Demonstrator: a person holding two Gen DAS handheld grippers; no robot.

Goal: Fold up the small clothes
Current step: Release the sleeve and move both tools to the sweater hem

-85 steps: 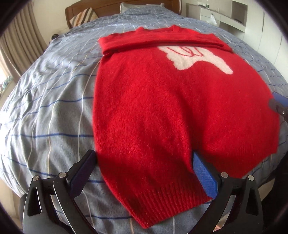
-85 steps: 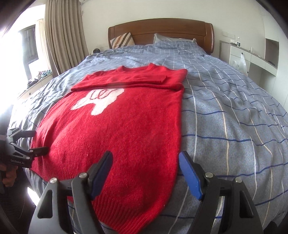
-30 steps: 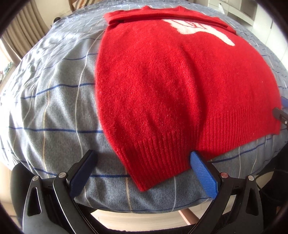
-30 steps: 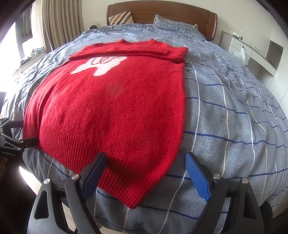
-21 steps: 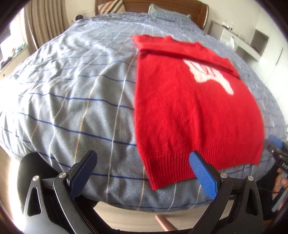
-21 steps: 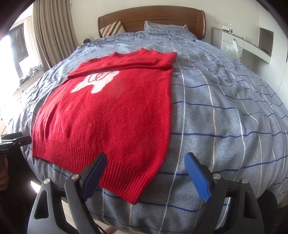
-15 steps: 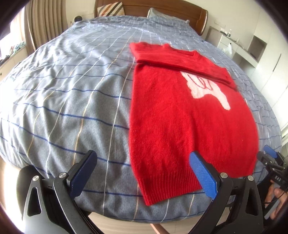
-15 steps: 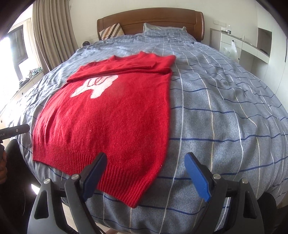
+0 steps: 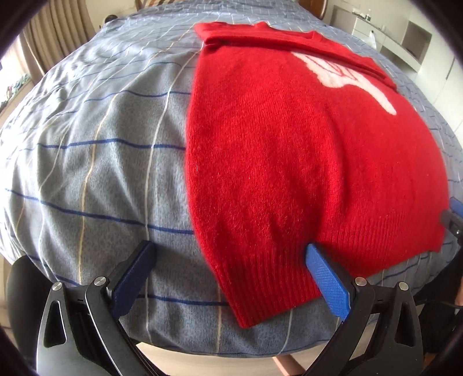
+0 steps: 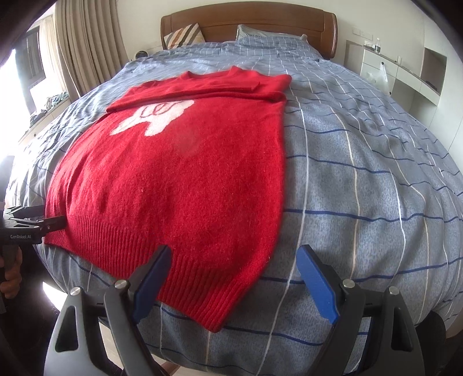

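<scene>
Red sweater [image 10: 185, 185] lies flat, front up, on the bed [image 10: 361, 179], hem toward the foot edge, collar toward the headboard [image 10: 249, 20]. Sleeves are folded across the top near the collar. White motif [image 10: 156, 118] on the chest. Bedcover is grey-blue with blue and white lines.

Left tool [image 9: 228, 266] has its jaws wide and holds nothing. It sits over the sweater's left hem corner: the ribbed corner lies between the pads, the blue right pad over the hem, the left pad over bare bedcover. Cannot tell if the pads touch the cloth.

Right tool [image 10: 234, 269] also stands wide and empty, straddling the right hem corner; its left pad is over the ribbing, right pad over bedcover.

In the right wrist view the left tool shows at the far left edge by the hem, with a hand [image 10: 11, 274] gripping it. Pillows [image 10: 185, 34] lie at the headboard, curtains [image 10: 78, 49] left, white shelves [image 10: 405, 69] right.
</scene>
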